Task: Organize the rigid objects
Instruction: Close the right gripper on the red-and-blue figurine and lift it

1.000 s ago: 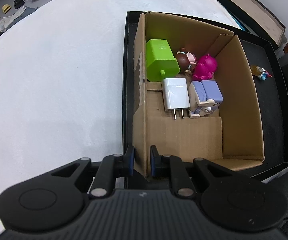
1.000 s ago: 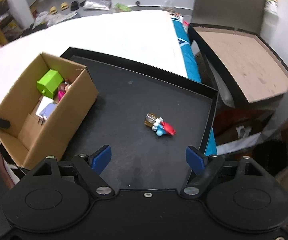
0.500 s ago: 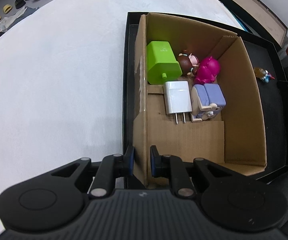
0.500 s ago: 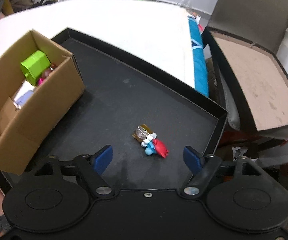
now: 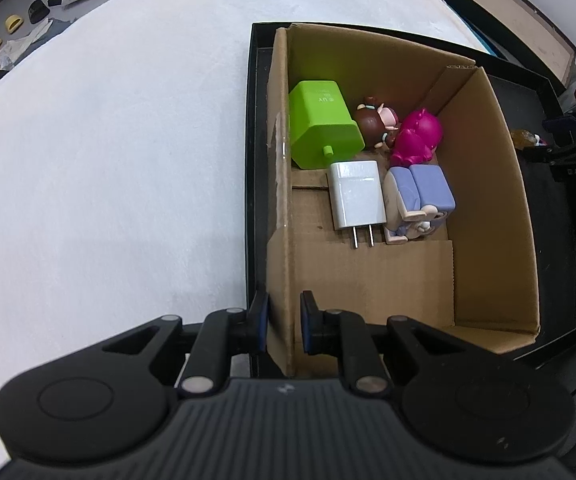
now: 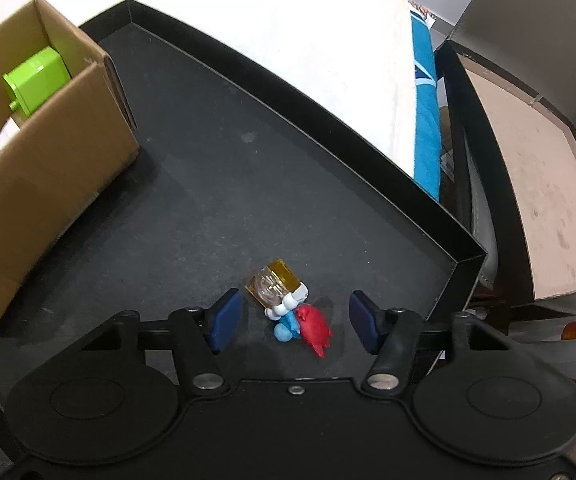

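Note:
A small figurine (image 6: 293, 312) with a red cap, blue body and amber jar lies on its side on the black tray (image 6: 216, 184). My right gripper (image 6: 292, 322) is open with a finger on each side of it, apart from it. My left gripper (image 5: 284, 328) is shut on the near left wall of the cardboard box (image 5: 491, 216). The box holds a green charger (image 5: 321, 124), a white charger (image 5: 356, 200), a brown-haired doll (image 5: 375, 124), a magenta figure (image 5: 417, 138) and a lilac figure (image 5: 419, 200). The box (image 6: 36, 176) also shows at the right wrist view's left.
The tray (image 5: 567, 264) sits on a white table (image 5: 108, 160). The tray's raised rim (image 6: 463, 258) runs close behind the figurine. A blue cloth (image 6: 425, 128) and a brown board (image 6: 535, 184) lie beyond the tray's right side.
My right gripper has moved forward and down over the tray, so the figurine now lies between its open fingers. My left gripper keeps its grip on the box wall.

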Motion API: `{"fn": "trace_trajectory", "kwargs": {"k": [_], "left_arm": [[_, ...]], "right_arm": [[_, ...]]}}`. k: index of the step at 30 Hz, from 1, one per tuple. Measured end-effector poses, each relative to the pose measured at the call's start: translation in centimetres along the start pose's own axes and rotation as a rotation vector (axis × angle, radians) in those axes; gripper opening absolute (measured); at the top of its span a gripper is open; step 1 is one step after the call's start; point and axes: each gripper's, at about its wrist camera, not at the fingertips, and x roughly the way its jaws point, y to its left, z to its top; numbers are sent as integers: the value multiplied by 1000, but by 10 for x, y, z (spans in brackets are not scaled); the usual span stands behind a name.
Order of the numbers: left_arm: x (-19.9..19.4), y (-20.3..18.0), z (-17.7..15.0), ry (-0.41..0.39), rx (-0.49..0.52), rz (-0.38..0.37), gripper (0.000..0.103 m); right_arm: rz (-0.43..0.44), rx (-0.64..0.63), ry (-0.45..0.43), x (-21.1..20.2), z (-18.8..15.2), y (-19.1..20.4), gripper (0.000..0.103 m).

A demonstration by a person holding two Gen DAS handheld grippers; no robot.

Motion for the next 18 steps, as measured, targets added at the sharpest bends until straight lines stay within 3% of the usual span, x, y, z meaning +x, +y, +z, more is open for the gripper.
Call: {"fn": "trace_trajectory", "kwargs": {"k": [1,3,7,18], "left_arm": [[0,0,0,0,0,0,15],[0,0,0,-3,-1,-1,15],[0,1,0,-6,-11,-6,15],[-3,0,-4,-14,-2,-7,15]], "right_arm": [[4,3,12,3,-1,1,53],[1,3,49,9,-2,5,30],[21,-30,76,6,-10,15,29],[49,59,95,-19,-22,19,28]]}}
